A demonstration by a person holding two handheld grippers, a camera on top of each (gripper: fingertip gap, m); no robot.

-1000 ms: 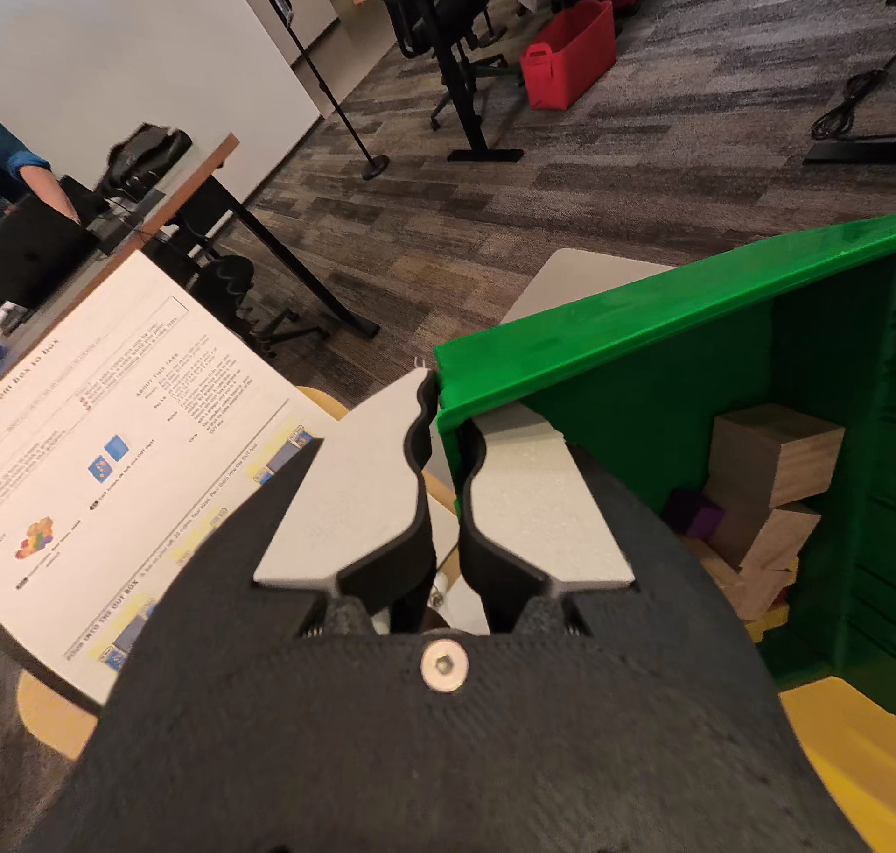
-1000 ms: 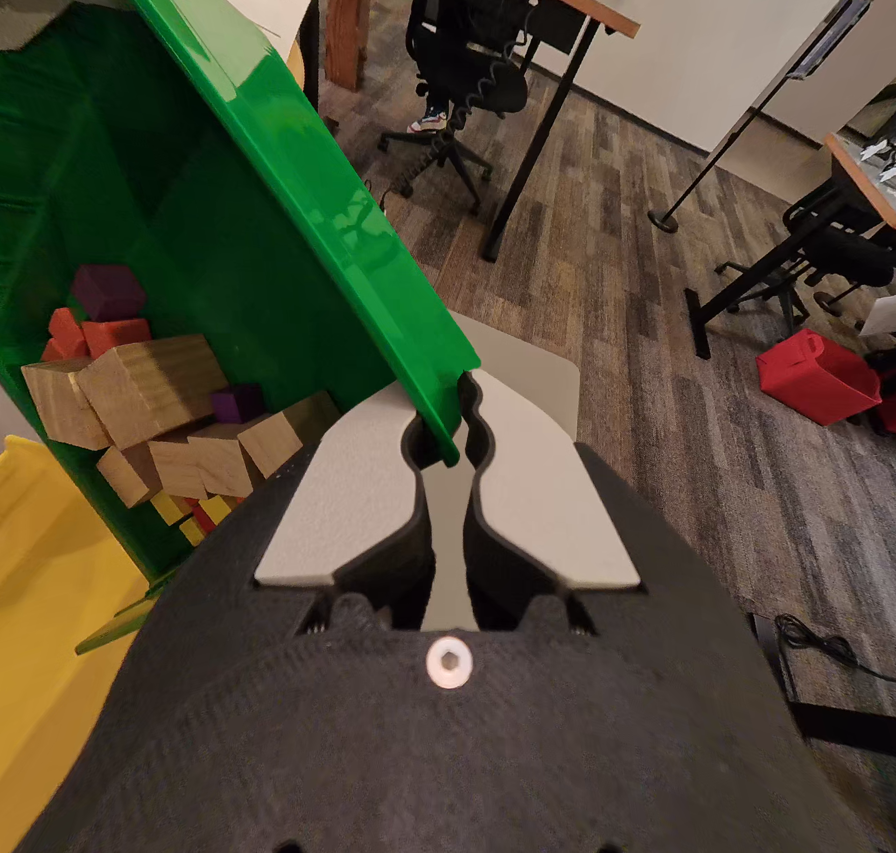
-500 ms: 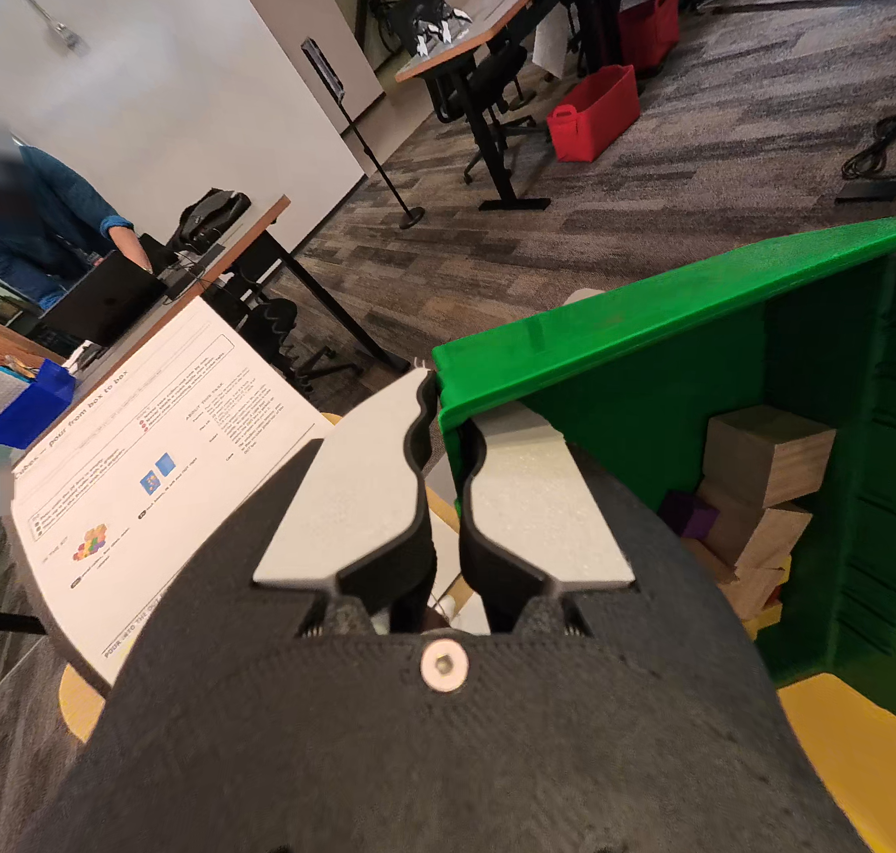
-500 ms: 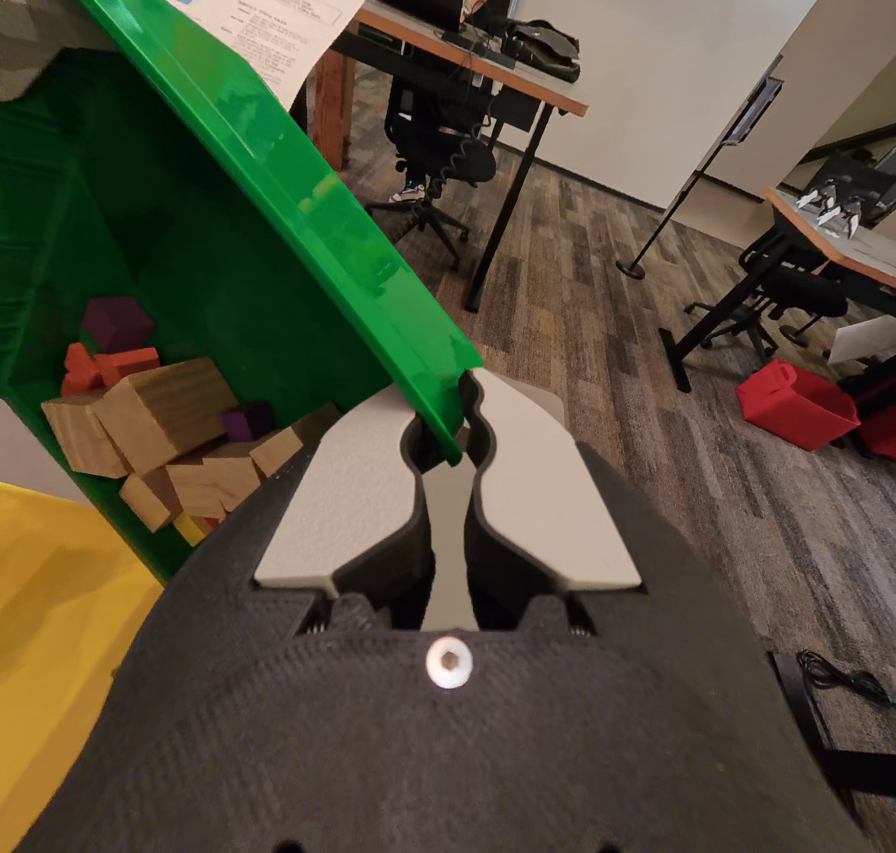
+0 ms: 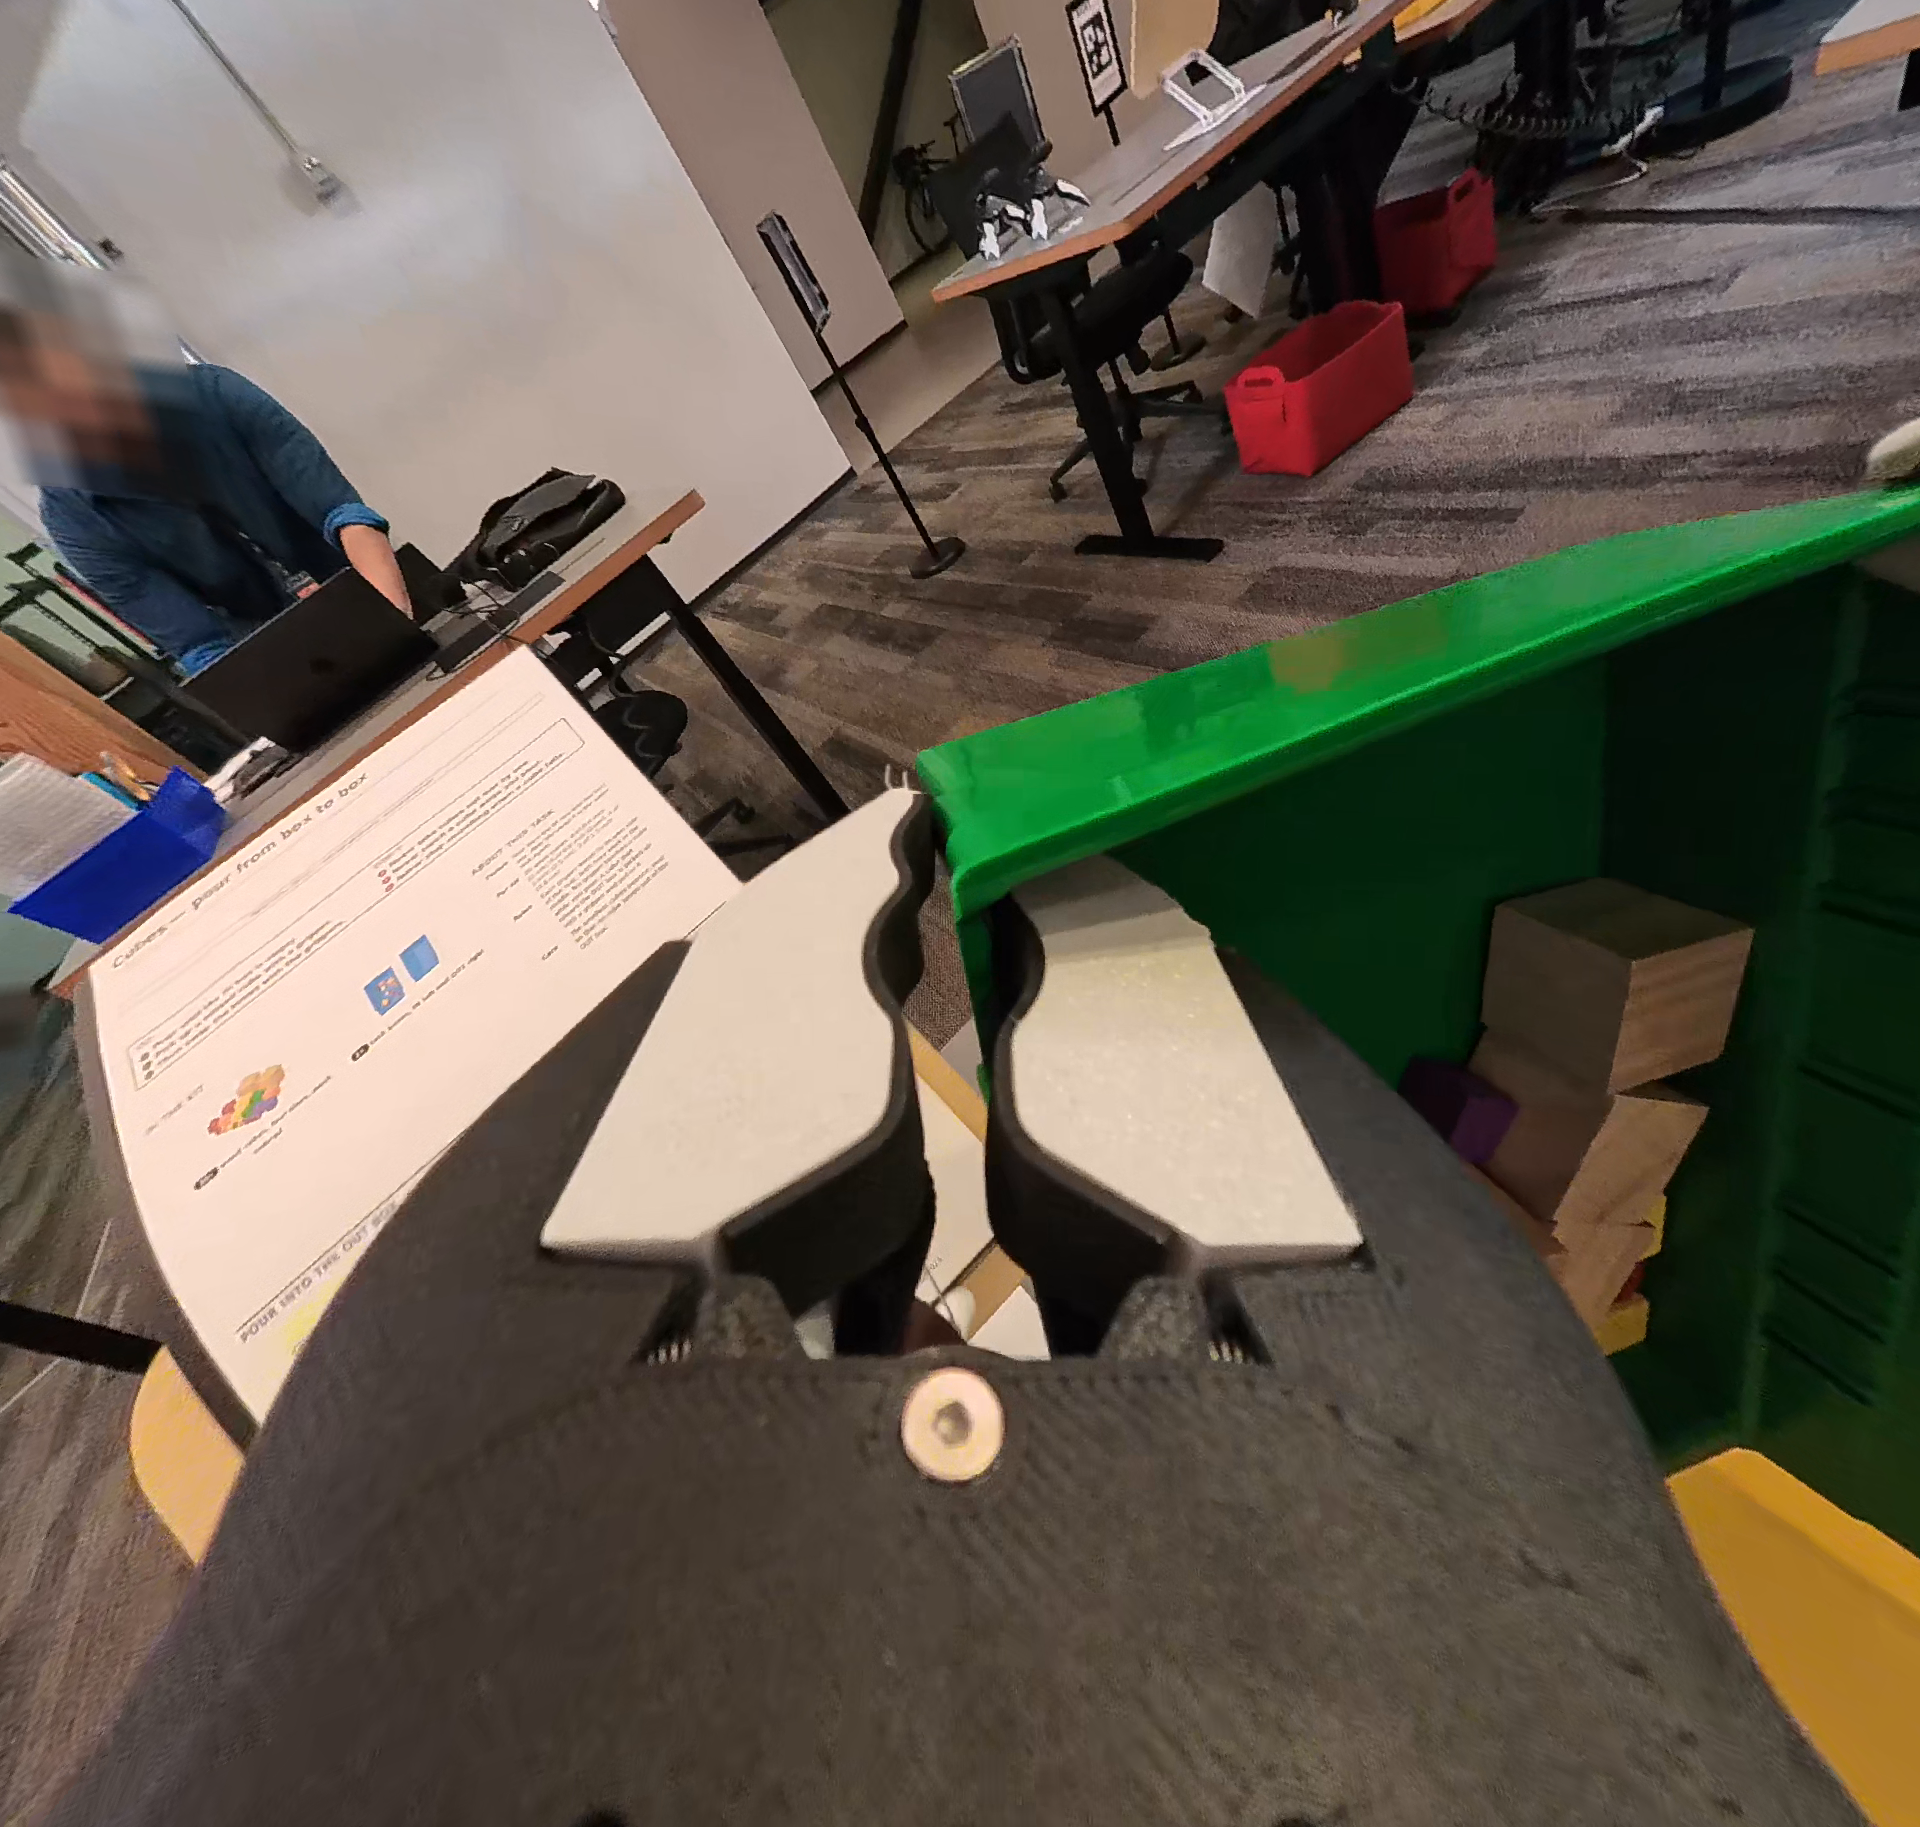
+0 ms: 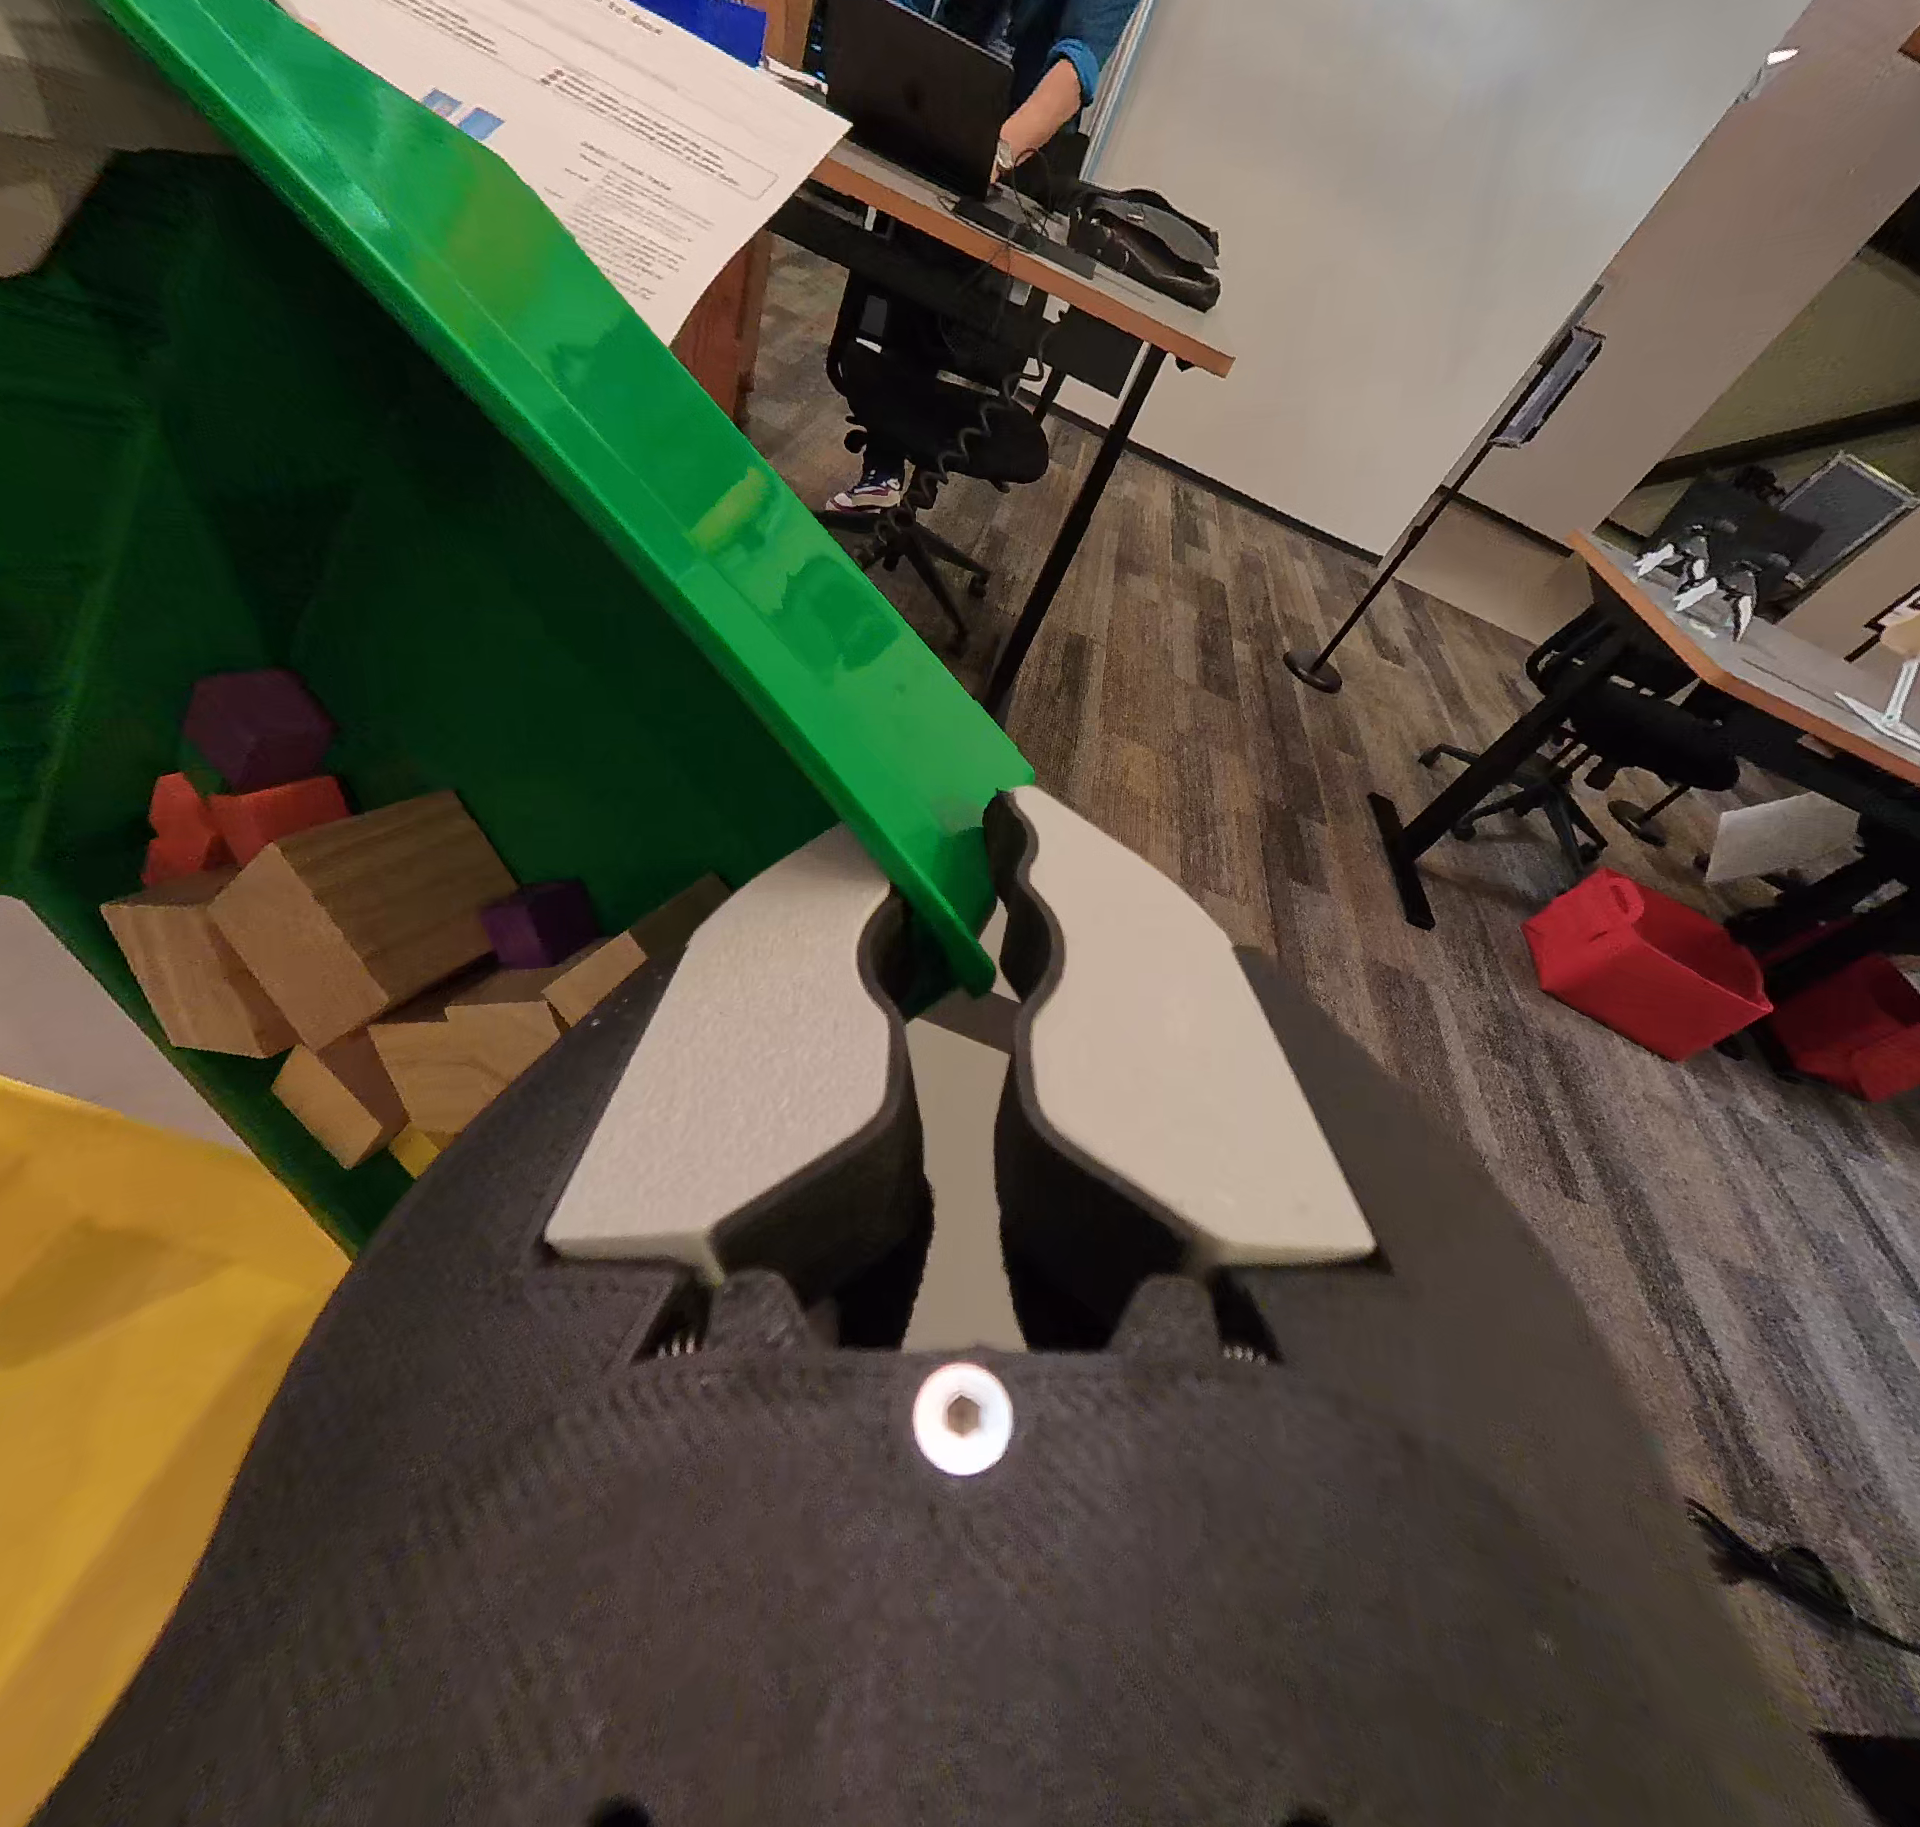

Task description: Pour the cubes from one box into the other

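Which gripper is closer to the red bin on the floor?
Right, probably. The right gripper clamps the green box corner on the side facing the red bin; the left gripper clamps the corner farther from it.

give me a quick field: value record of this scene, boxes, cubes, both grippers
source box: green box, tipped steeply, held by its rim
target box: yellow box, below the green one
cubes: wooden cubes, purple cube and orange cubes piled at the green box's low end, none seen in the yellow box
left gripper: shut on a rim corner
right gripper: shut on another rim corner
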